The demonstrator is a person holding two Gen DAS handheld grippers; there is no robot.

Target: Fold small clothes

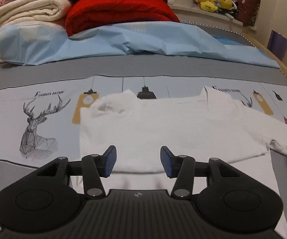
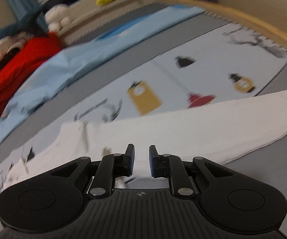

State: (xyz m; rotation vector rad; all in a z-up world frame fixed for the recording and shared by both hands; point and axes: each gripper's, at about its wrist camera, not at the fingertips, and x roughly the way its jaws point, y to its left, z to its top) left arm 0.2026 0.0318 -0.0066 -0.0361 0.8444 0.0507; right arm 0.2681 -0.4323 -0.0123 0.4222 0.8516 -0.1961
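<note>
While I am holding both grippers low over the bed [image 1: 44,73], the shirt [image 1: 163,127] is lying flat on the printed sheet, white and partly folded, with one sleeve [image 1: 282,145] trailing off to the right. My left gripper [image 1: 138,162] is hanging over the shirt's near hem with its fingers spread wide and gripping nothing. My right gripper [image 2: 141,160] is sitting over the shirt [image 2: 163,131] too, fingers parted by a narrower gap, and no cloth is showing between them.

I am seeing a few ways this could go wrong. The cloth is thin and white on a pale sheet, so I am judging that a pinch could take up the sheet along with the shirt, or catch only the top layer and drag the fold crooked. The right view is smeared (I am reading that as fast motion), and closing on the hem while moving like that could miss the edge or rumple it. If one gripper lifts while the other is lagging, the shirt will probably skew.

The left view is giving me the whole layout: collar end, the loose sleeve, a red blanket [image 1: 121,10] and a blue cover [image 1: 123,43] well beyond the shirt. The right view is showing instead the long folded side running toward the bed's wooden rim [image 2: 252,18], and the far corner of the shirt, which the left view is cutting off.
</note>
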